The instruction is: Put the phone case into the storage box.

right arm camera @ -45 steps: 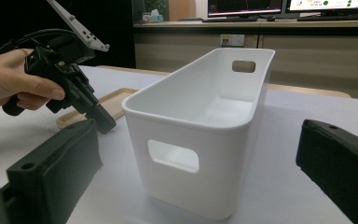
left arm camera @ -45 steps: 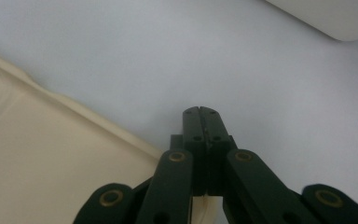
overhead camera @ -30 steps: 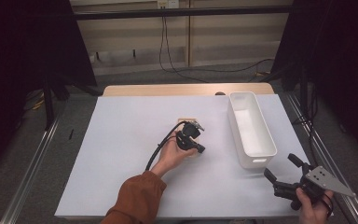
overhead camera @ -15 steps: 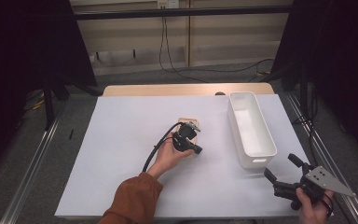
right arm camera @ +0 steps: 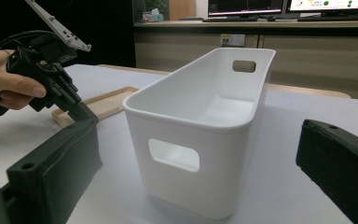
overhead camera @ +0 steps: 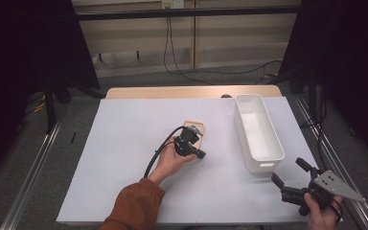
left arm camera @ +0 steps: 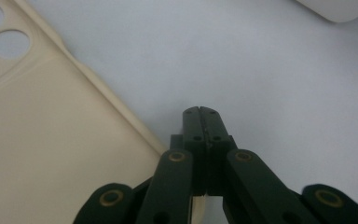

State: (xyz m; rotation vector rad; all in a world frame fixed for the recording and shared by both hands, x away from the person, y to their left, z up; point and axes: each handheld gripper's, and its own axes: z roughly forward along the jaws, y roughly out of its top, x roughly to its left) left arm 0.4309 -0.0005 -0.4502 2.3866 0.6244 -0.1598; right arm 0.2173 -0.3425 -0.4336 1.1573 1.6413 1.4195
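A beige phone case (overhead camera: pixel 195 128) lies flat near the middle of the white table top (overhead camera: pixel 124 153). My left gripper (overhead camera: pixel 202 155) is held low over the case's near edge, jaws pressed together with nothing between them. In the left gripper view the shut jaws (left arm camera: pixel 199 114) point at bare table just right of the case's rim (left arm camera: pixel 51 140). My right gripper (overhead camera: pixel 292 178) rests at the table's near right corner, open and empty. Its wide jaws (right arm camera: pixel 200 135) face the end of a white bin (right arm camera: pixel 200 135). The left gripper (right arm camera: pixel 86 114) and the case (right arm camera: pixel 105 102) show beyond, on the left.
The long white bin (overhead camera: pixel 258 132) stands empty on the right half of the table, with handle cut-outs at its ends. A black cable (overhead camera: pixel 158 151) trails from the left gripper over the table. Metal rails (overhead camera: pixel 33 167) run along both sides.
The left gripper has slid slightly toward the near left, uncovering more of the phone case. The right gripper has stayed put.
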